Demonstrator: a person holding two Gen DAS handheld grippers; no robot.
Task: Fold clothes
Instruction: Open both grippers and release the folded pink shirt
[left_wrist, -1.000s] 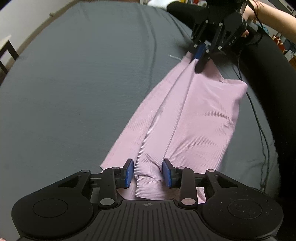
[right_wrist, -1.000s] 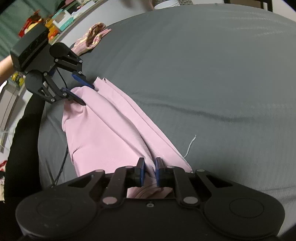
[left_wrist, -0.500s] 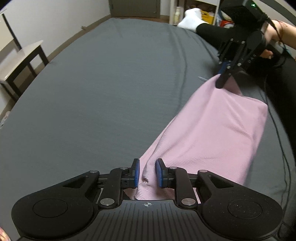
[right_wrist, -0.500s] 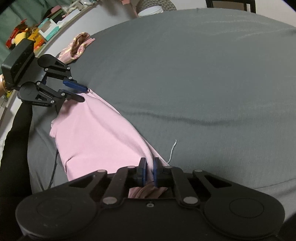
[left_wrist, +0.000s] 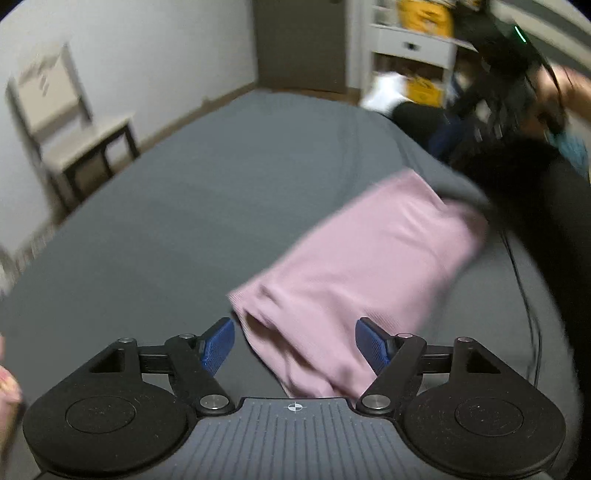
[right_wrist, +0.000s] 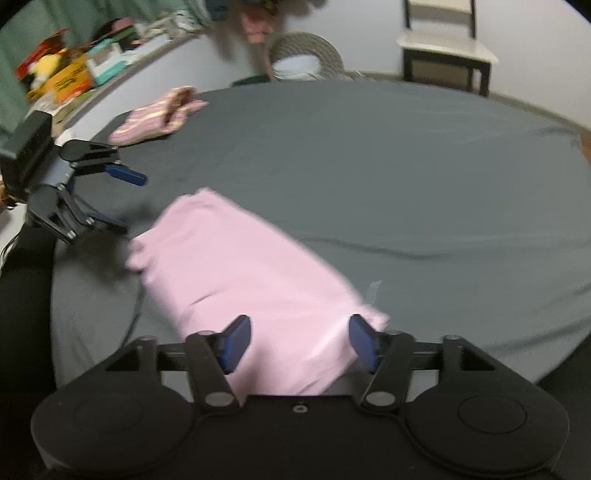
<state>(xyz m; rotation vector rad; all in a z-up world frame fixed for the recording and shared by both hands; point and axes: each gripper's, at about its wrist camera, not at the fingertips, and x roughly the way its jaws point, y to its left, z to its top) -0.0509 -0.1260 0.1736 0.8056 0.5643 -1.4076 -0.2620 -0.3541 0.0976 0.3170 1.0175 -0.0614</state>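
We see the pink garment (left_wrist: 369, 266) lying flat on the grey bed (left_wrist: 184, 221), our left tongs (left_wrist: 295, 345) and right tongs (right_wrist: 298, 341) both spread apart over its opposite ends, gripping nothing.

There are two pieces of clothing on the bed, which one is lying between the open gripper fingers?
The plain pink garment, spread flat between both open grippers. The striped pink-and-tan garment lies bunched far off at the grey bed's far-left edge.

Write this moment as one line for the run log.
left gripper: open | right gripper: open | pink garment: folded, released, lying flat on grey sheet | both views blurred
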